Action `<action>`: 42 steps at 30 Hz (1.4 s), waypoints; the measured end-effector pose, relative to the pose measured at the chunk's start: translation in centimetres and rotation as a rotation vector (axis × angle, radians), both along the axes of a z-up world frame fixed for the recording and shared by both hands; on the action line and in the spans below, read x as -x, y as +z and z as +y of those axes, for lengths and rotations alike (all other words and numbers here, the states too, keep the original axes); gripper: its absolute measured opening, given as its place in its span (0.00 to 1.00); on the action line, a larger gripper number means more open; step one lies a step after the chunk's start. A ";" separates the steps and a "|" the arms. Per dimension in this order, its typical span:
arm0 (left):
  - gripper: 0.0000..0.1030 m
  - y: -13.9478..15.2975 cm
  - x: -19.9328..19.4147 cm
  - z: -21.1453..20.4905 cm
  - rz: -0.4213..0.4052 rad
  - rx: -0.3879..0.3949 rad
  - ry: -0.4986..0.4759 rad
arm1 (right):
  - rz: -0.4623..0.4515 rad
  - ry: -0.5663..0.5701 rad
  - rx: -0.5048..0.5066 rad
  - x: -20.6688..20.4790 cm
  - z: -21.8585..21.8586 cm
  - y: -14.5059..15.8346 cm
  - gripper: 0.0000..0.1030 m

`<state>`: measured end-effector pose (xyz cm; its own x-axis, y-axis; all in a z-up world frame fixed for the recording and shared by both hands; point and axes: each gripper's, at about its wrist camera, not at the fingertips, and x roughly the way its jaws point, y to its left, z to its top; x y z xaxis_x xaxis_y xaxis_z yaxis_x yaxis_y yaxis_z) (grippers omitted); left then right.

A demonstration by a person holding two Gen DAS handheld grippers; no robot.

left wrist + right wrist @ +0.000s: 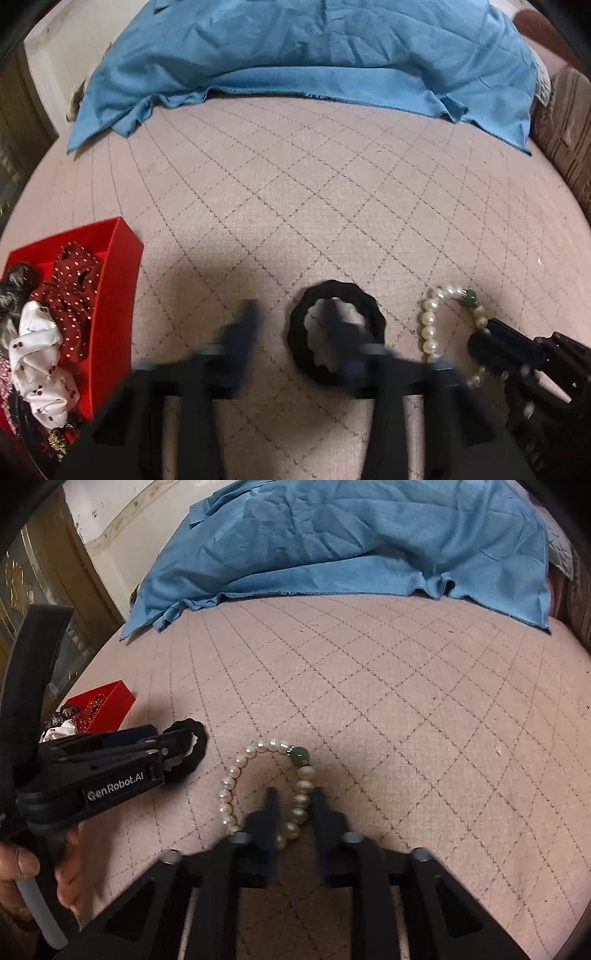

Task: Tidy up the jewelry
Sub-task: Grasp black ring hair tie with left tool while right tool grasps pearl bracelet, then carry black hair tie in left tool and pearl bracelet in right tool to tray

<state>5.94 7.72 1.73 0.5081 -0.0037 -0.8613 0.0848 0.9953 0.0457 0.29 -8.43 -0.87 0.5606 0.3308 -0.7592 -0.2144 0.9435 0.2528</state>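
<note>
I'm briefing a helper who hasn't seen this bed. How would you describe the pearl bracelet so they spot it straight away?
On the pink quilted bedspread, well in front of the rumpled blue cloth, two rings lie side by side. The pearl bracelet is the one farther from the red open box. Unlike the black fabric hair tie beside it, it is a string of white beads with one green bead.

My left gripper (291, 325) smears into motion blur in its own view, so I cannot tell there how its fingers sit on the black hair tie (336, 332) — one finger hides part of the ring. The red box (122, 258) runs off the picture's left edge, its contents partly cut away. My right fingers (269, 812) cover the near beads of the pearl bracelet (229, 775).
</note>
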 end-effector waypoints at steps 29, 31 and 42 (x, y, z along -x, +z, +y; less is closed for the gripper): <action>0.07 9.9 13.5 -1.4 -0.157 0.043 -0.006 | -0.153 -0.100 -0.200 7.9 -5.1 7.6 0.11; 0.07 10.3 14.5 -1.3 -0.163 0.039 0.003 | -0.167 -0.095 -0.197 8.7 -5.0 8.1 0.11; 0.07 12.7 19.5 -0.7 -0.254 -0.080 0.051 | -0.234 -0.058 -0.158 12.6 -3.5 10.1 0.11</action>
<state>-13.58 7.01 14.38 0.7060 0.0907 -0.7024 0.0101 0.9904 0.1380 -12.28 -11.96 9.22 0.7360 0.3966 -0.5486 -0.2308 0.9088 0.3475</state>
